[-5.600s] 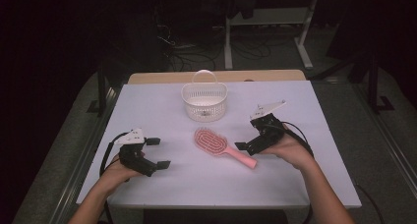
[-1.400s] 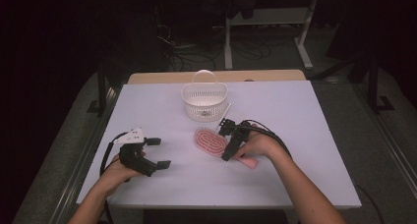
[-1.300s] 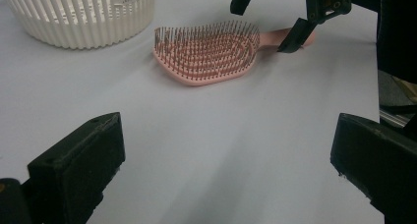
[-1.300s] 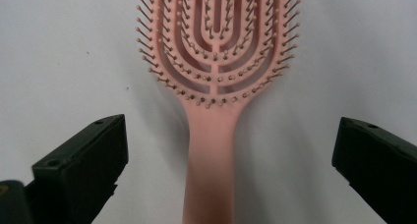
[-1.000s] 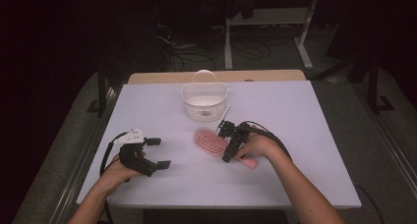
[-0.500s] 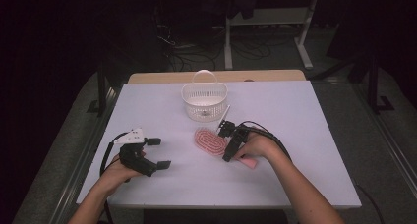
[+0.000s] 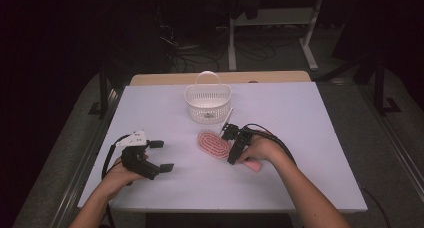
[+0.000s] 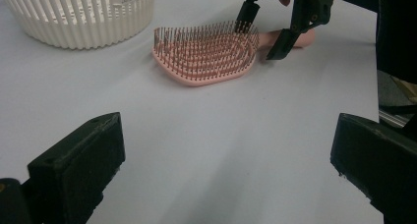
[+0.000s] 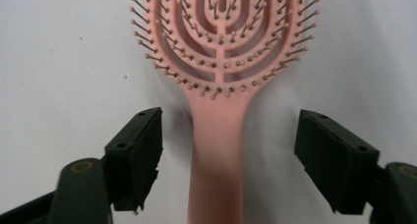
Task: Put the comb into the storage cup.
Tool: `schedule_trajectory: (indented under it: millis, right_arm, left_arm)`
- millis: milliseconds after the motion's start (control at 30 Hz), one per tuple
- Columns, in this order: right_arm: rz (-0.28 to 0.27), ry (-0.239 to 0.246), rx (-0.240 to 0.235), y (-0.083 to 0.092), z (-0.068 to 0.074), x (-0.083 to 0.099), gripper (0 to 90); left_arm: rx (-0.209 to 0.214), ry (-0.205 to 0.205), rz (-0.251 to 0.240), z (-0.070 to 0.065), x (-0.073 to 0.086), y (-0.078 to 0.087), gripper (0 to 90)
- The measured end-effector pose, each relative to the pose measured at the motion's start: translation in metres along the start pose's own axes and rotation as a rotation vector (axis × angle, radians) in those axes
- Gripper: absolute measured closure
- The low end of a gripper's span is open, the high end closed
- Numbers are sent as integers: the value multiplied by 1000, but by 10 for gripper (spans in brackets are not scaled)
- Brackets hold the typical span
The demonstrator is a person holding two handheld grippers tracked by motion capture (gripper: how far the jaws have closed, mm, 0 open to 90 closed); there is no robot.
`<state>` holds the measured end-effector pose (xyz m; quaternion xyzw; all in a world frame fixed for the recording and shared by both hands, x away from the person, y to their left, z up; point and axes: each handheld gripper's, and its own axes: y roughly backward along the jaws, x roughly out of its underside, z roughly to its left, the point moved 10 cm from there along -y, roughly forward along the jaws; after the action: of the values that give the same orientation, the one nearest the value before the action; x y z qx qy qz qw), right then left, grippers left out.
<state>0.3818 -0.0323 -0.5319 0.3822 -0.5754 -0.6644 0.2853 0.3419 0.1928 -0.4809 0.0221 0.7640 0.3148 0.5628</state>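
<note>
A pink hairbrush (image 7: pixel 212 144) lies bristles up in the middle of the white table (image 7: pixel 310 118). My right gripper (image 7: pixel 230 147) points down at it. In the right gripper view the brush (image 9: pixel 219 47) has its handle between the two jaws of my right gripper (image 9: pixel 228 160). The jaws have just been closing, and a gap remains on each side of the handle. My left gripper (image 7: pixel 162 155) rests at the front left, open with nothing in it. From the left gripper view (image 8: pixel 226 175) I see the brush (image 8: pixel 206 57) and the right gripper (image 8: pixel 263 30) over its handle.
A white slatted basket (image 7: pixel 207 110) with a handle stands just behind the brush; in the left gripper view the basket (image 8: pixel 83 17) sits at the upper left. Bare table stretches to the right and front. Dark floor, cables and a desk frame lie beyond the far edge.
Since the oldest frame my right gripper has come left from the table's right side to the brush handle. Over the last second neither hand has shifted.
</note>
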Motion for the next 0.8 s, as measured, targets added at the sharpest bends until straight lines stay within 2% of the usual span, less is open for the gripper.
schedule_trajectory:
  millis: [333, 800]
  right_arm:
    - [4, 9, -8, 1, 1, -2, 367]
    - [9, 36, -7, -1, 2, -4, 447]
  left_arm:
    - [0, 1, -1, 0, 0, 0, 0]
    - [0, 0, 0, 1, 0, 0, 0]
